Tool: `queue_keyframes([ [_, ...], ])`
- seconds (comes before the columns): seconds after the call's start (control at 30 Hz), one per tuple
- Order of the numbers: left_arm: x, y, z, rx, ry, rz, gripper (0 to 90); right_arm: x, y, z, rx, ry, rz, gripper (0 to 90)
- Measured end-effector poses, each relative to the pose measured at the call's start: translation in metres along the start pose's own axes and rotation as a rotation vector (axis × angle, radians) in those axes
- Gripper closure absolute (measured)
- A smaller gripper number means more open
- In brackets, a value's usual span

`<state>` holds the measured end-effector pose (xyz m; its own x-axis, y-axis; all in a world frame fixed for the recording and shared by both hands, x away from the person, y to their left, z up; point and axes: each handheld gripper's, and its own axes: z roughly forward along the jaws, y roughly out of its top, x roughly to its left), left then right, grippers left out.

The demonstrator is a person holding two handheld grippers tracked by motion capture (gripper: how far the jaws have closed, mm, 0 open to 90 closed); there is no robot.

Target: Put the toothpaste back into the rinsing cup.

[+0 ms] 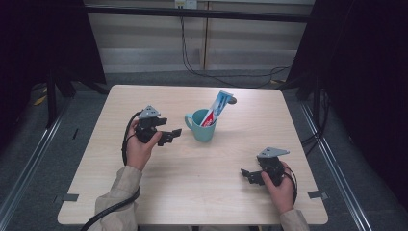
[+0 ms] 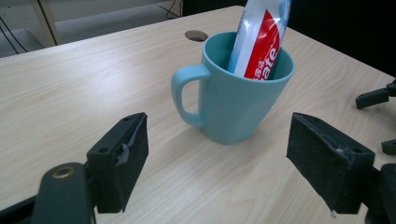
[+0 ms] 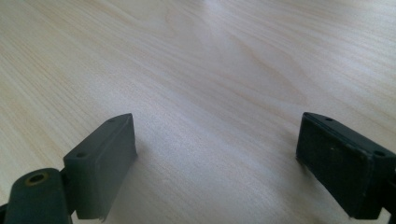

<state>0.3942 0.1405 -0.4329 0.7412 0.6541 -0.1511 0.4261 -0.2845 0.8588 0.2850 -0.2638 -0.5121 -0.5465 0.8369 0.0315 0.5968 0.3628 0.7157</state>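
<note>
A person sits at a pale wooden tabletop with a hand-held gripper in each hand. Near the middle of the tabletop stands a teal mug, upright, its handle turned toward the person's left. A red, white and blue toothpaste tube leans inside it, its upper end sticking out past the rim.

The left hand-held gripper hovers just beside the mug on the handle side, pointed at it. Its jaws stand wide apart and hold nothing; in the left gripper view the mug sits between and beyond the two black pads, untouched, with the tube rising from it.

The right hand-held gripper rests low near the front right of the tabletop, well apart from the mug. Its jaws are also spread wide and empty, with bare wood ahead of them.

This looks like the approach stage, with the left side lining up on the mug or the tube. The next move likely calls for easing forward and closing gently, taking care not to tip the mug.
</note>
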Motion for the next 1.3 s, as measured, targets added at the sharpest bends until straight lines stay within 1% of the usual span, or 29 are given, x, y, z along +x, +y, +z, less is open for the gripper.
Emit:
queue_keyframes([
  [0.07, 0.0, -0.002, 0.0, 0.007, -0.003, 0.008, 20.6, 0.0, 0.0, 0.0, -0.001, 0.001, -0.002, 11.4],
  [0.27, 0.001, -0.01, -0.001, 0.021, -0.004, 0.004, 20.8, 0.0, 0.0, 0.0, 0.0, 0.002, 0.0, 11.4],
  [0.33, 0.001, -0.014, -0.001, 0.028, 0.001, 0.008, 21.0, 0.0, 0.0, 0.0, 0.0, 0.001, 0.0, 11.4],
  [0.43, 0.002, -0.02, -0.001, 0.041, 0.001, 0.0, 21.2, 0.0, 0.0, 0.0, -0.001, 0.0, -0.002, 11.4],
  [0.57, 0.003, -0.027, -0.001, 0.05, 0.004, -0.002, 21.2, 0.0, 0.0, 0.0, -0.001, 0.001, -0.001, 11.4],
  [0.63, 0.004, -0.03, -0.001, 0.052, 0.005, -0.01, 21.2, 0.0, 0.0, 0.0, -0.001, 0.0, -0.001, 11.4],
  [0.67, 0.004, -0.032, -0.001, 0.052, 0.012, -0.007, 21.7, 0.0, 0.0, 0.0, -0.001, 0.0, -0.001, 11.4],
  [0.73, 0.005, -0.035, -0.002, 0.059, 0.005, -0.008, 22.7, 0.0, 0.0, 0.0, 0.0, 0.0, -0.001, 11.4],
  [0.83, 0.006, -0.04, -0.002, 0.074, 0.014, -0.002, 22.5, 0.0, 0.0, 0.0, -0.001, 0.002, -0.001, 11.4],
  [0.9, 0.006, -0.044, -0.002, 0.077, 0.009, -0.008, 22.5, 0.0, 0.0, 0.0, -0.001, 0.0, -0.002, 11.4],
  [0.97, 0.006, -0.048, -0.002, 0.084, 0.013, -0.009, 22.4, 0.0, 0.0, 0.0, -0.001, 0.0, -0.001, 11.4],
  [1.3, 0.007, -0.065, 0.0, 0.109, 0.021, -0.004, 22.4, 0.0, 0.0, 0.0, -0.001, 0.0, -0.002, 11.4],
])
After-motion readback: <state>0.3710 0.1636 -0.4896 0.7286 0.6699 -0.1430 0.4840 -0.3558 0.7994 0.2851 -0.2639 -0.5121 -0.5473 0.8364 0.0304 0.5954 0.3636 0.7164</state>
